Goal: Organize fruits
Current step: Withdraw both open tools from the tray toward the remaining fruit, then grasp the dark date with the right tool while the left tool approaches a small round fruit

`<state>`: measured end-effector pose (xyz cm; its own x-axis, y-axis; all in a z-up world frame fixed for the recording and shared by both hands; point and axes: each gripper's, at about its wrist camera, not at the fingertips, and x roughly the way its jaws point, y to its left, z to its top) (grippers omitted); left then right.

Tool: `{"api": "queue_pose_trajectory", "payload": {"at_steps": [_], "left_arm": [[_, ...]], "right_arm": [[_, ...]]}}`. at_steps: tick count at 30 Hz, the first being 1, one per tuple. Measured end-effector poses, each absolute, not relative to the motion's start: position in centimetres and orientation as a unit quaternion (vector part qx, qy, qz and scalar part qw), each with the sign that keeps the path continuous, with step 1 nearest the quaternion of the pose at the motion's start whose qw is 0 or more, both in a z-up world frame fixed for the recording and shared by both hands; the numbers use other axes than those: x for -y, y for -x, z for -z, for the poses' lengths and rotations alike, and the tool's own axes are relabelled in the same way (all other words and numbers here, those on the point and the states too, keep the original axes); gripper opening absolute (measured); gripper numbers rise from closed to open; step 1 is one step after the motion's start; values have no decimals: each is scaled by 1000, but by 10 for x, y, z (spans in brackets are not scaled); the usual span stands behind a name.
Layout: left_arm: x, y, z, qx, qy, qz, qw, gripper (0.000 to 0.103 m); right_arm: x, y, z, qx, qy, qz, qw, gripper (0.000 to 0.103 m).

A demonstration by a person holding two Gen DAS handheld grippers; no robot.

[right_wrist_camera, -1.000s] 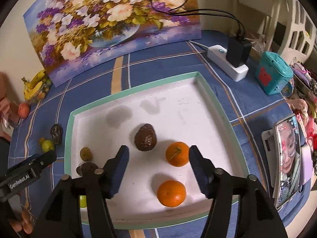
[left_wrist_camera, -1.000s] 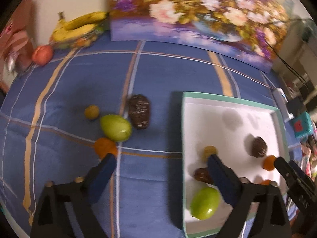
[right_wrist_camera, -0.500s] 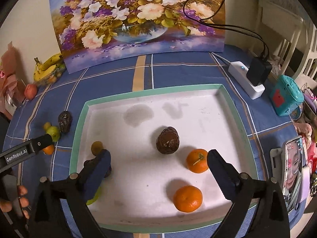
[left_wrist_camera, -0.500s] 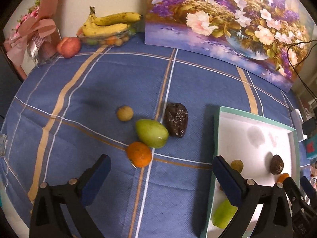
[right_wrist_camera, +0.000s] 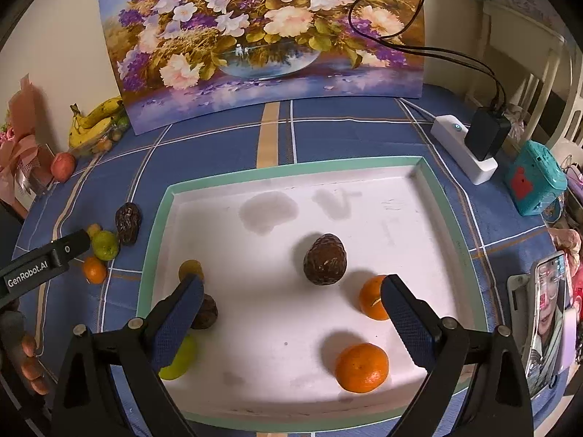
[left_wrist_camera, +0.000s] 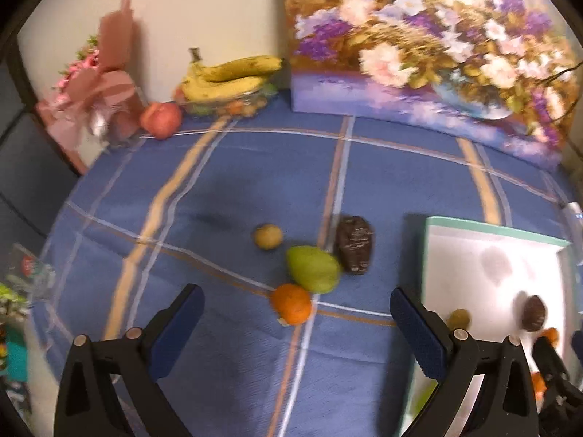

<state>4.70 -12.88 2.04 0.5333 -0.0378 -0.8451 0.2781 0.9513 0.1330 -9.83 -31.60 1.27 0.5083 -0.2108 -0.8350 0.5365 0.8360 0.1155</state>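
Observation:
On the blue cloth lie an orange (left_wrist_camera: 291,303), a green fruit (left_wrist_camera: 312,268), a dark brown wrinkled fruit (left_wrist_camera: 354,250) and a small yellow fruit (left_wrist_camera: 268,236). My left gripper (left_wrist_camera: 293,324) is open and empty, just before the orange. The white tray with a green rim (right_wrist_camera: 291,174) holds a brown fruit (right_wrist_camera: 325,259), two oranges (right_wrist_camera: 362,367) (right_wrist_camera: 372,296), a green fruit (right_wrist_camera: 179,360), a small brown fruit (right_wrist_camera: 206,312) and a small yellow one (right_wrist_camera: 189,268). My right gripper (right_wrist_camera: 289,313) is open and empty over the tray's front part.
A flower painting (right_wrist_camera: 262,36) leans on the back wall. Bananas (left_wrist_camera: 229,76), a peach (left_wrist_camera: 161,119) and a pink bouquet (left_wrist_camera: 98,102) stand at the back left. A power strip (right_wrist_camera: 462,153), a teal box (right_wrist_camera: 535,178) and a phone (right_wrist_camera: 546,324) lie to the tray's right.
My left gripper has swung left from the tray to face the loose fruits on the cloth. My right gripper has opened wider and drawn back a little over the tray.

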Motion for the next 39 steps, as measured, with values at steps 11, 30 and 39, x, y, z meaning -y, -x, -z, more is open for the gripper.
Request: {"api": "queue_pose_trajectory", "payload": {"at_steps": [11, 30, 39], "left_arm": [[121, -54, -16, -490, -103, 116, 858, 103], [93, -70, -27, -454, -110, 131, 874, 103], [75, -82, -32, -459, -113, 146, 869, 103]], "right_arm": [[313, 95, -12, -429, -180, 224, 856, 98], [283, 70, -8, -426, -179, 203, 864, 98], [263, 49, -10, -430, -182, 177, 866, 98]]}}
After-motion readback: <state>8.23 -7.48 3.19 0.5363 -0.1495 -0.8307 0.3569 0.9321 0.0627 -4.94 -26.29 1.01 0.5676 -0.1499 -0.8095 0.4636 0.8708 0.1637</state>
